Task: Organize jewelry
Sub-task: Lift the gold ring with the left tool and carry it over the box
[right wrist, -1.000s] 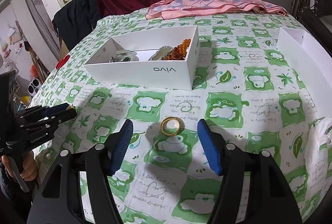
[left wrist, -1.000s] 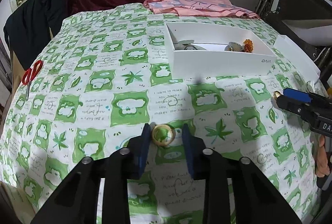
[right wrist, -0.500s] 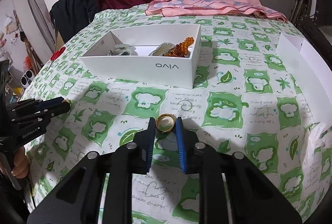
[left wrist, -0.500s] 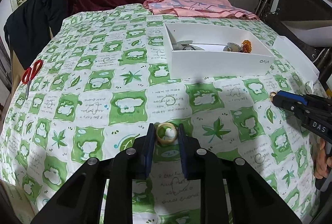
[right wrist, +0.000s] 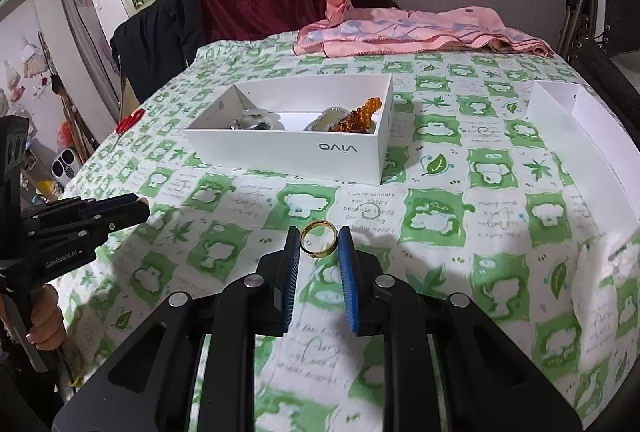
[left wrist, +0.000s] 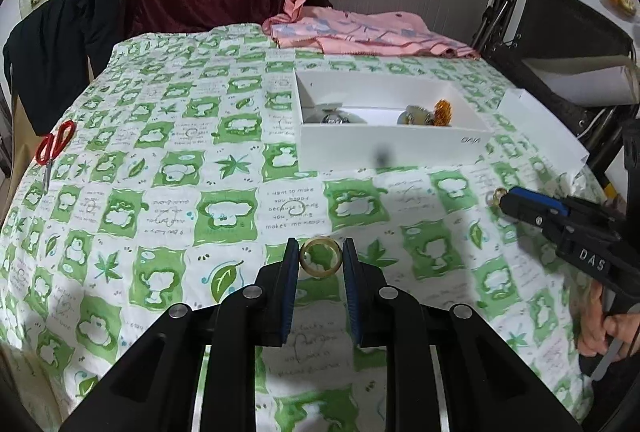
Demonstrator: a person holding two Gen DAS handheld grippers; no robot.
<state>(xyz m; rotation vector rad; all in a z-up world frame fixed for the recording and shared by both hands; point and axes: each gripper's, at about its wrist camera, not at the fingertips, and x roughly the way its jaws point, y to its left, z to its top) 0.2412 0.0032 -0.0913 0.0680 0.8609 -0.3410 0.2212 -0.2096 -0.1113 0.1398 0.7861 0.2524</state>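
Observation:
My left gripper (left wrist: 320, 252) is shut on a pale gold ring (left wrist: 304, 264), gripped at its tips just over the green-patterned cloth. My right gripper (right wrist: 319, 238) is shut on a shiny gold ring (right wrist: 316, 253), also low over the cloth. In the left wrist view the right gripper (left wrist: 505, 198) reaches in from the right with its ring (left wrist: 496, 197) at the tip. In the right wrist view the left gripper (right wrist: 138, 206) reaches in from the left. Farther back stands a white open box (left wrist: 420, 148) (right wrist: 280, 152) holding an amber bead bracelet (right wrist: 360, 118) and other pieces.
Red scissors (left wrist: 54, 148) (right wrist: 130, 120) lie at the cloth's left edge. A white lid (left wrist: 540, 128) (right wrist: 576, 112) sits right of the box. A pink cloth (left wrist: 360, 36) (right wrist: 400, 32) lies at the far edge. A black frame (left wrist: 560, 32) stands at the right.
The right jaws went from wide apart to shut on the gold ring. The left jaws narrowed onto the pale ring, which now sits tilted between the pads instead of flat.

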